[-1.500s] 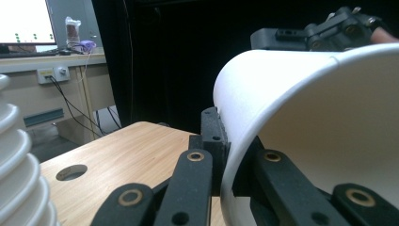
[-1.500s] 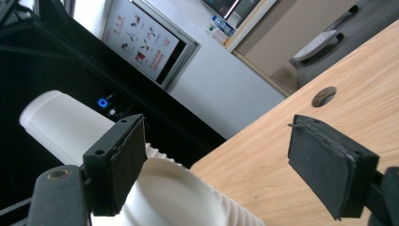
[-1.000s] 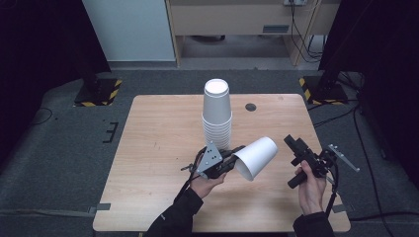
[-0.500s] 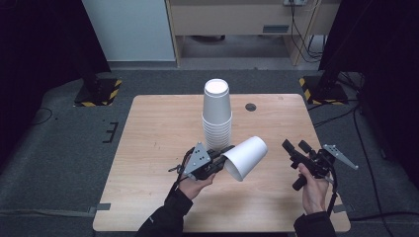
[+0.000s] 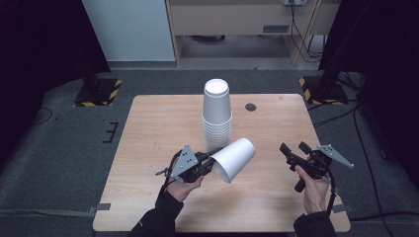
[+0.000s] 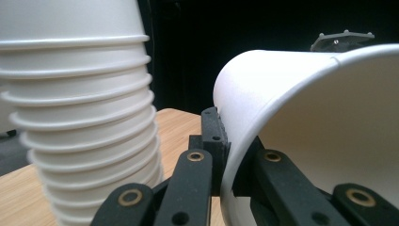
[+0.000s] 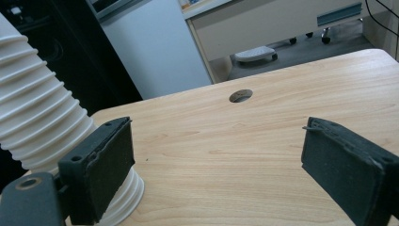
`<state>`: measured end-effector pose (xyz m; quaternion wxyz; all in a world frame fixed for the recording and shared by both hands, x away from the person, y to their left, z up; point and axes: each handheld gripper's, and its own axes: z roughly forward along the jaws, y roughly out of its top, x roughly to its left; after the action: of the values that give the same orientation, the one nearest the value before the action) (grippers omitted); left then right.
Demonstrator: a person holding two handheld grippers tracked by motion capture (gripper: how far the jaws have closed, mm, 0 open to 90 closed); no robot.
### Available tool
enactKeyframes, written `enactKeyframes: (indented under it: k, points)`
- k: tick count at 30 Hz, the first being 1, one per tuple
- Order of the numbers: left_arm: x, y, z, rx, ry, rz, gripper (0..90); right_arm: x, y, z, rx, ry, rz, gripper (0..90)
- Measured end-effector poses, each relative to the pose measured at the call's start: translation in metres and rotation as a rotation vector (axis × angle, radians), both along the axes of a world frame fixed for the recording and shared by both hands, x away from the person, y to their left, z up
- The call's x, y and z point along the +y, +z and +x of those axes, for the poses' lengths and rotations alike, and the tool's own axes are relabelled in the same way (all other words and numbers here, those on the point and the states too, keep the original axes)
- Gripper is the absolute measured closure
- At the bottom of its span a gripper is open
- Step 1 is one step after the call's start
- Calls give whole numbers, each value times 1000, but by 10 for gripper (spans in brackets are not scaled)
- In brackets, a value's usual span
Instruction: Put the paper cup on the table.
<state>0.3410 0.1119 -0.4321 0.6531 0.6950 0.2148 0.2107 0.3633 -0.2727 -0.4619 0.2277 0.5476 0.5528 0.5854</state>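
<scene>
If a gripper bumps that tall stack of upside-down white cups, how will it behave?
The cup stack looks tall and narrow on the table, so it would probably tip or slide easily. The cups look thin-walled, likely light, and may dent. Nested rims suggest the stack might lean or separate.

Bench [image 5: 158,123]: light wood top, rectangular, rounded corners, with a round dark cable hole [image 5: 251,106] near its far edge.
Floor [image 5: 59,148]: dark grey carpet, with strips of grey tape [image 5: 104,206] by the bench's near corners.
Stand bases [image 5: 97,92]: two, with yellow-and-black hazard stripes, one off each far corner of the bench.
Panel [image 5: 129,29]: pale blue-white, upright, behind the bench at the left.
Desk [image 5: 237,19]: beige, at the far wall, cables [image 5: 302,29] hanging at its right end.
Sides: black curtains [image 5: 39,44], deep in shadow.
Light: even, from above.
</scene>
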Motion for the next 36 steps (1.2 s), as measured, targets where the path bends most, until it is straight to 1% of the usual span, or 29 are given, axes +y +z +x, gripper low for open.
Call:
enactKeyframes:
  k: [1, 4, 6, 9, 13, 16, 20, 27, 30, 34, 36]
  points:
    - [3, 0, -1, 3, 4, 3, 871, 0, 0, 0, -1, 1, -7, 98]
    - [14, 0, -3, 13, 22, 5, 871, 1, 0, -1, -2, 2, -52, 97]
    - [21, 1, -5, 13, 33, 13, 871, 0, -1, 0, -1, 1, -94, 94]
    - [30, 2, -7, 23, 48, 3, 871, 0, -4, -1, 6, 5, -114, 94]
    - [37, 2, -9, 28, 56, 16, 871, 0, -7, 0, 17, 8, -126, 92]
    - [41, 3, -12, 28, 58, 12, 871, -1, -8, 1, 24, 8, -145, 91]
    - [46, 2, -15, 35, 64, 23, 871, 1, -11, 1, 31, 17, -160, 90]
    - [58, 0, -22, 43, 70, 23, 871, 2, -15, 2, 46, 28, -197, 86]
    - [66, 0, -24, 47, 83, 35, 871, 1, -17, 3, 50, 25, -208, 85]
    - [77, -1, -27, 50, 102, 34, 871, -1, -19, 4, 66, 24, -212, 83]
    - [83, -4, -27, 59, 116, 36, 871, -2, -20, 4, 69, 23, -219, 83]
